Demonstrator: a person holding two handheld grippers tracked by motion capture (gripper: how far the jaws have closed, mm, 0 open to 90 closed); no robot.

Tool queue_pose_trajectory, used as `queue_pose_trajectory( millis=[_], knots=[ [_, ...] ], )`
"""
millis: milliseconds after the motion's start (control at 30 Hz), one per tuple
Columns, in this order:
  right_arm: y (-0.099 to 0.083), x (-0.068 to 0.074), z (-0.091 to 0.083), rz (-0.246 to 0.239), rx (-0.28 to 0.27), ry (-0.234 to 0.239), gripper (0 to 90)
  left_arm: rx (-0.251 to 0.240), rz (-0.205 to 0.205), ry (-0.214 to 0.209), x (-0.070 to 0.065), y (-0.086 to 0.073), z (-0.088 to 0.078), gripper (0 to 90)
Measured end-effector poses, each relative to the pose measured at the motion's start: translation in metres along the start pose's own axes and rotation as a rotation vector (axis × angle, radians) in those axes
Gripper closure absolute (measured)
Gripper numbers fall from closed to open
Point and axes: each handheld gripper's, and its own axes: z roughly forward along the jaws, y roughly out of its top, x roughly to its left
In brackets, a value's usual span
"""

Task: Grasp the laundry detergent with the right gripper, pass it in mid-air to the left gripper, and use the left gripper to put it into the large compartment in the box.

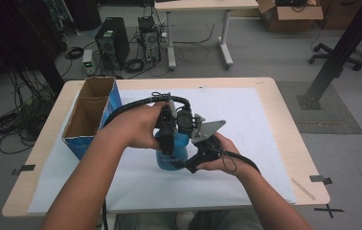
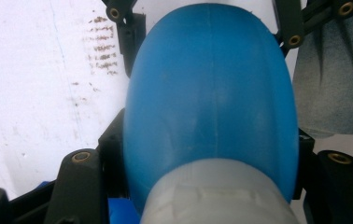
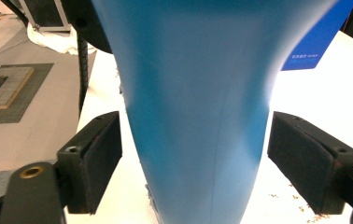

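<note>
White-covered table [image 1: 265, 124]: blue plastic bottle [image 1: 172, 155] upright near front edge, long axis vertical. Right gripper [image 1: 196, 155] jaws spread, straddling its body without contact; left gripper [image 1: 167, 143] clamped on it from above. Cardboard box [image 1: 90, 115] far left

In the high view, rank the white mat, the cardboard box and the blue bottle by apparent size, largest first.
1. white mat, covering most of the tabletop.
2. cardboard box, open, at the mat's left edge.
3. blue bottle, mostly hidden behind hands and grippers, so its full size is uncertain.
</note>
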Motion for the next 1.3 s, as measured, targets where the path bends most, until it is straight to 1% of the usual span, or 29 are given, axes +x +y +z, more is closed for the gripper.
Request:
queue_pose_trajectory(
  millis=[33,133,233,267,300,333,367,400,433,467,500,567,667,733,800,833,900,933,967,1000,1033,1067,1100,1133,1167,1200,1233,1267,1300],
  knots=[
    [0.000,0.000,0.000,0.000,0.000,0.000,17.6,0.000,0.000,0.000,0.000,0.000,0.000,39.0],
    [0.001,-0.001,-0.003,-0.002,0.003,-0.007,12.8,0.002,-0.010,-0.007,0.000,0.001,-0.001,39.0],
    [0.002,-0.001,-0.005,-0.002,0.007,-0.011,10.5,0.004,-0.012,-0.008,0.001,0.002,-0.001,39.1],
    [0.003,-0.002,-0.007,-0.001,0.008,-0.013,6.9,0.008,-0.012,-0.009,0.000,0.002,-0.002,39.0],
    [0.003,-0.002,-0.007,-0.001,0.008,-0.013,6.9,0.008,-0.012,-0.009,0.000,0.002,-0.002,39.0],
    [0.003,-0.003,-0.010,0.005,-0.001,-0.018,4.0,0.012,-0.006,-0.008,0.000,0.003,-0.002,39.1],
    [0.003,-0.003,-0.010,0.005,-0.001,-0.018,4.0,0.012,-0.006,-0.008,0.000,0.003,-0.002,39.0],
    [0.003,-0.004,-0.013,0.006,-0.001,-0.016,1.1,0.001,-0.016,-0.010,0.000,0.003,-0.002,39.0],
    [0.003,-0.004,-0.013,0.006,-0.001,-0.016,1.1,0.001,-0.016,-0.010,0.000,0.003,-0.002,39.1],
    [0.003,-0.004,-0.017,0.028,-0.009,-0.007,1.2,-0.001,-0.013,-0.010,0.001,0.003,-0.002,39.0],
    [0.003,-0.004,-0.017,0.028,-0.009,-0.007,1.2,-0.001,-0.013,-0.010,0.001,0.003,-0.002,39.0],
    [0.002,-0.004,-0.023,0.014,-0.002,-0.026,1.0,0.003,-0.013,-0.013,0.002,0.004,-0.003,39.0],
    [0.002,-0.004,-0.032,0.007,0.003,-0.040,1.1,0.002,-0.014,-0.016,0.002,0.005,-0.004,39.0],
    [0.002,-0.004,-0.035,0.005,0.005,-0.044,1.1,0.009,-0.011,-0.019,0.002,0.005,-0.005,39.0],
    [0.003,-0.004,-0.045,-0.002,0.010,-0.058,1.1,0.002,-0.015,-0.016,0.003,0.006,-0.007,38.9],
    [0.005,-0.005,-0.055,-0.008,0.029,-0.069,1.1,0.003,-0.025,-0.022,0.003,0.006,-0.009,38.9],
    [0.008,-0.006,-0.063,-0.008,0.047,-0.080,1.2,0.004,-0.030,-0.024,0.004,0.006,-0.010,38.9],
    [0.008,-0.006,-0.063,-0.008,0.047,-0.080,1.2,0.002,-0.040,-0.026,0.005,0.006,-0.011,38.9],
    [0.012,-0.008,-0.071,-0.014,0.071,-0.098,1.1,0.004,-0.056,-0.024,0.006,0.006,-0.013,38.9],
    [0.012,-0.008,-0.071,-0.014,0.071,-0.098,1.1,0.004,-0.056,-0.024,0.006,0.006,-0.013,38.9],
    [0.017,-0.010,-0.079,-0.021,0.101,-0.106,1.2,0.005,-0.073,-0.020,0.007,0.006,-0.015,38.9],
    [0.018,-0.011,-0.082,-0.024,0.114,-0.110,1.2,0.006,-0.083,-0.017,0.008,0.005,-0.016,38.9],
    [0.018,-0.011,-0.082,-0.024,0.114,-0.110,1.2,0.006,-0.083,-0.017,0.008,0.005,-0.016,38.9],
    [0.022,-0.014,-0.089,-0.031,0.152,-0.123,1.2,0.013,-0.109,-0.016,0.009,0.004,-0.017,38.9],
    [0.022,-0.014,-0.089,-0.031,0.152,-0.123,1.2,0.013,-0.109,-0.016,0.009,0.004,-0.017,38.9],
    [0.025,-0.017,-0.095,-0.039,0.188,-0.126,1.2,0.024,-0.127,-0.021,0.011,0.003,-0.018,38.9],
    [0.025,-0.017,-0.095,-0.039,0.188,-0.126,1.2,0.024,-0.127,-0.021,0.011,0.003,-0.018,38.9],
    [0.027,-0.020,-0.101,-0.035,0.223,-0.133,1.4,0.030,-0.134,-0.023,0.013,0.001,-0.019,38.9],
    [0.027,-0.022,-0.103,-0.034,0.241,-0.136,1.5,0.030,-0.134,-0.023,0.013,0.001,-0.019,38.9]
  ],
)
